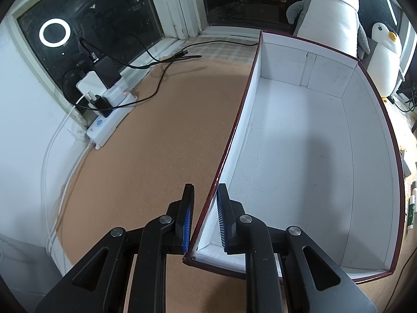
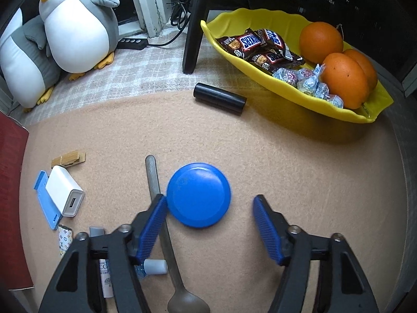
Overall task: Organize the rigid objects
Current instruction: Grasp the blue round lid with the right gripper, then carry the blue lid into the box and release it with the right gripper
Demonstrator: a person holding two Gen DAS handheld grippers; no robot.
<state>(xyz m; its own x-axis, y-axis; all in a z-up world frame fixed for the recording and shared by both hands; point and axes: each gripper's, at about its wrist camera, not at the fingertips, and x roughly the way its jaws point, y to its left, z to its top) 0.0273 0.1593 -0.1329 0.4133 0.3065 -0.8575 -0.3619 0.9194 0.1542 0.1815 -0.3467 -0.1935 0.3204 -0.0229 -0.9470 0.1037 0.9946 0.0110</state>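
A white cardboard box (image 1: 299, 156) with a dark red outside stands empty on the tan mat. My left gripper (image 1: 205, 186) straddles the box's left wall near the front corner, its blue pads shut on that wall. In the right wrist view a round blue lid (image 2: 198, 194) lies flat on the mat between the fingers of my right gripper (image 2: 208, 198). The left pad is at the lid's edge, the right pad stands well clear, so this gripper is open. A grey metal spoon (image 2: 153, 180) lies just left of the lid, partly under the left finger.
Left of the spoon lie a white charger (image 2: 65, 194), a blue flat piece (image 2: 45, 203), a wooden clothespin (image 2: 69, 157) and small tubes (image 2: 105, 274). A black cylinder (image 2: 219, 101) lies before a yellow bowl (image 2: 260, 13) of candy and oranges. A power strip (image 1: 104, 127) with cables sits left of the box.
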